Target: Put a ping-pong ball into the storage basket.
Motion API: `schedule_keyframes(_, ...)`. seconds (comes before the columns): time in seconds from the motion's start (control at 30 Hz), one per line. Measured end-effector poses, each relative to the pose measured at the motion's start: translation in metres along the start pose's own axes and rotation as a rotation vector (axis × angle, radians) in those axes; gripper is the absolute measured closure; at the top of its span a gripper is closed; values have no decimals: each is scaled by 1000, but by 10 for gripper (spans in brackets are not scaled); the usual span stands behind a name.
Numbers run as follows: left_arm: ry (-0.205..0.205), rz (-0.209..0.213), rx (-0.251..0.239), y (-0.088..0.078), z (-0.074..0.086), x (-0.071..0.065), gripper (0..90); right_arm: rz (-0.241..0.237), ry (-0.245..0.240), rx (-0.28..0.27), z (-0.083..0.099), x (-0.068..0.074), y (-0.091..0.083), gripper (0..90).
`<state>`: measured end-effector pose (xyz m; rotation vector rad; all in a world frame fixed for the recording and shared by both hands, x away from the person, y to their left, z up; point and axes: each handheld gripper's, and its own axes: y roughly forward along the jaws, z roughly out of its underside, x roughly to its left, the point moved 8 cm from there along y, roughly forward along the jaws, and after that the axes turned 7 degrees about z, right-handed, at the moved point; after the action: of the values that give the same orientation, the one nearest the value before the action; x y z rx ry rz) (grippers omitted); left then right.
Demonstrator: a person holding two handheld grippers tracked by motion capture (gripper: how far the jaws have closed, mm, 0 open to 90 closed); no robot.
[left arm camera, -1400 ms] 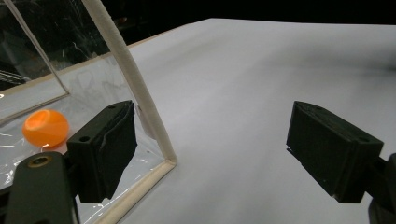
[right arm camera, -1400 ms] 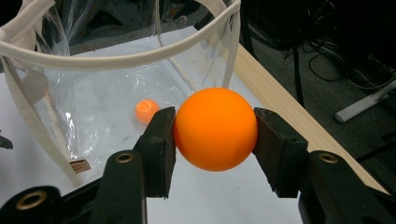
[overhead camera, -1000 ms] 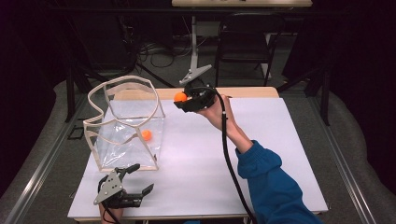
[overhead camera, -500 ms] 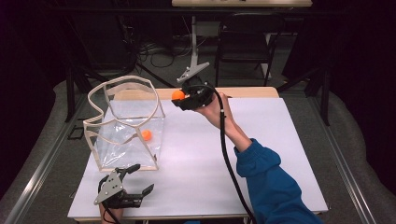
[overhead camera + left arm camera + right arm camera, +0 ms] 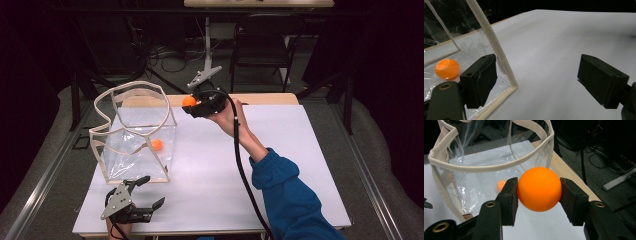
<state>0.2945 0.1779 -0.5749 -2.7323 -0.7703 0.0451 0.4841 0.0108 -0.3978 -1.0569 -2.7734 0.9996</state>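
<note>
A clear plastic bag (image 5: 135,135) with a cream trim stands open on the white table's left side, and an orange ball (image 5: 157,144) lies inside it. My right gripper (image 5: 192,104) is raised just right of the bag's rim, shut on a second orange ball (image 5: 188,101). In the right gripper view that ball (image 5: 539,189) sits squeezed between both jaws, with the bag's mouth (image 5: 491,165) beyond. My left gripper (image 5: 145,192) rests open near the table's front edge, below the bag's corner. The left gripper view has the bag's corner trim (image 5: 499,55) and the inner ball (image 5: 447,68).
The white table sheet (image 5: 280,165) stretches to the right of the bag. A wooden strip (image 5: 265,98) runs along the far edge. A black cable (image 5: 242,170) trails from the right gripper along the blue sleeve (image 5: 290,195). Chairs and stands fill the dark background.
The right gripper has carried its orange ball slightly left, closer to the bag's rim. The left gripper has stayed where it was.
</note>
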Motion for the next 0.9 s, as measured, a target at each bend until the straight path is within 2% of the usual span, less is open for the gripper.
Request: schedule_keyframes(0.9,1,3,2,0,0,0,159,7,-12,-23,-15,2,1,508)
